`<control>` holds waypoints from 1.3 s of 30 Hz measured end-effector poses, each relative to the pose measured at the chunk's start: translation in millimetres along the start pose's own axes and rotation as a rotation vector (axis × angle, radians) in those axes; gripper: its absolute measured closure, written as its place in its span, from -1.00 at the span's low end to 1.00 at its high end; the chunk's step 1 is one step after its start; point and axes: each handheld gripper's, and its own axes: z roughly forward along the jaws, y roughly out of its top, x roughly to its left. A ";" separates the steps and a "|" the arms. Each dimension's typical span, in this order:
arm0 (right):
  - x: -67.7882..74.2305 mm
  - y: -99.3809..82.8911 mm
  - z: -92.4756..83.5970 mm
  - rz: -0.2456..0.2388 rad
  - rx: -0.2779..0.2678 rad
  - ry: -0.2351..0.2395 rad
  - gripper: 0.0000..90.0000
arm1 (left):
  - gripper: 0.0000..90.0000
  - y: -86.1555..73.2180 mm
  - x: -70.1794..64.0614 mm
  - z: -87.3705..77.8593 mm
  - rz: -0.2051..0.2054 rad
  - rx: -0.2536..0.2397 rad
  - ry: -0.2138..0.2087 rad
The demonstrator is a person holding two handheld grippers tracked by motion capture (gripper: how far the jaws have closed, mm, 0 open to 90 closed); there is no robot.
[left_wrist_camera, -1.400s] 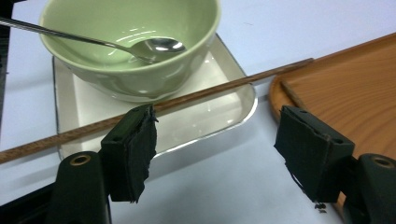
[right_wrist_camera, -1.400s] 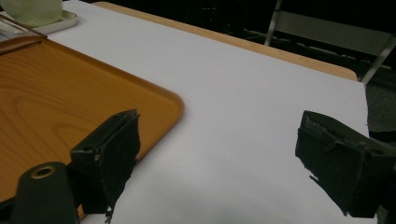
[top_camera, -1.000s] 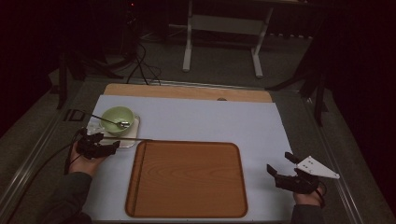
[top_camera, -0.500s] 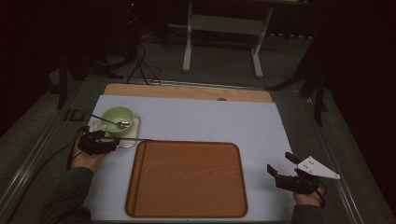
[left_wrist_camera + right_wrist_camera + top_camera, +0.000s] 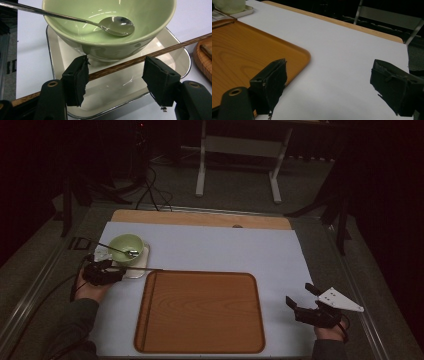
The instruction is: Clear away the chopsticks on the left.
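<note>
**White tabletop, chopstick between spread jaws**

White tabletop (image 5: 215, 250) lies before us. Our left hand-held gripper (image 5: 117, 75) points at the green bowl (image 5: 110, 27), jaws spread and just closing around a wooden chopstick (image 5: 155, 53) lying across the small metal tray (image 5: 175, 52); one pad touches it. Our right hand-held gripper (image 5: 300, 297) rests spread near the tabletop's right edge, beside the wooden tray (image 5: 200, 312).
</note>
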 end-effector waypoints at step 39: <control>-0.2 -0.5 -0.2 0.004 0.004 0.001 -0.70 | 0.69 8.0 -31.2 -1.0 0.191 0.075 -0.030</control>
